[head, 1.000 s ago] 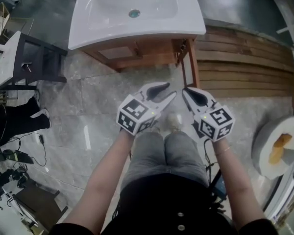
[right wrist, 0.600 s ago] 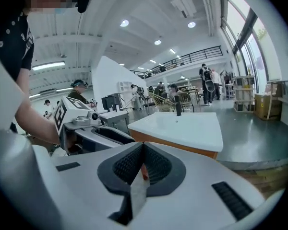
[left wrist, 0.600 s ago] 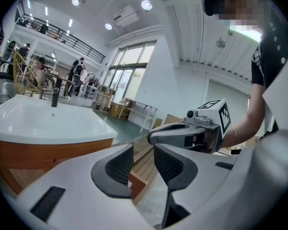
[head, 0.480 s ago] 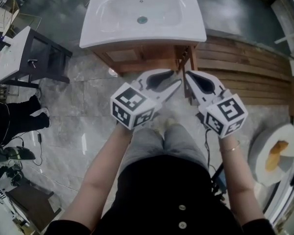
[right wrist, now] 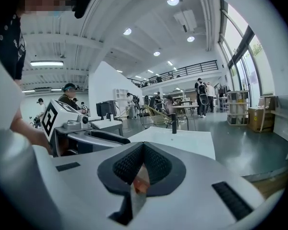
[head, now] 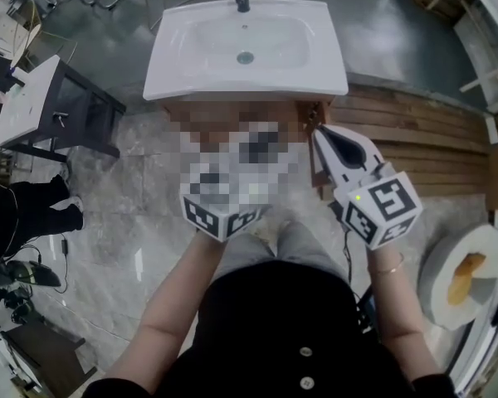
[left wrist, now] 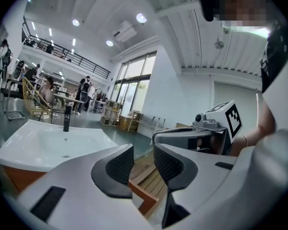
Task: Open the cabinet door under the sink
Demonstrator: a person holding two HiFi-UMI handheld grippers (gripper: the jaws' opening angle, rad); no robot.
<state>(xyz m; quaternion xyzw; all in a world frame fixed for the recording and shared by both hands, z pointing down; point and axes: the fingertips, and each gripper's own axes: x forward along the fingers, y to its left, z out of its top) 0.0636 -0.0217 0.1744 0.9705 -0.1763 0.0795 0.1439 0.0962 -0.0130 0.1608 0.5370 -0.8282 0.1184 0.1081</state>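
A white sink (head: 245, 44) sits on a wooden cabinet (head: 314, 113), whose front is mostly hidden by a mosaic patch and by my grippers. In the head view the left gripper's jaws are under that patch and only its marker cube (head: 220, 214) shows. Its own view shows my left gripper (left wrist: 143, 155) open with nothing between the pads, above a wooden cabinet corner (left wrist: 145, 199). My right gripper (head: 318, 131) hangs in the air before the cabinet's right front corner. Its pads meet and it holds nothing. Neither gripper touches the cabinet.
A black-framed side table with a white top (head: 33, 106) stands to the left of the sink. A slatted wooden platform (head: 415, 131) lies to its right. A round white thing (head: 465, 276) holding an orange piece sits at the right edge. Cables (head: 17, 272) lie at the lower left.
Both grippers have risen in front of the person and now sit nearer the sink's front edge. The head view has tilted up, so the faucet shows.
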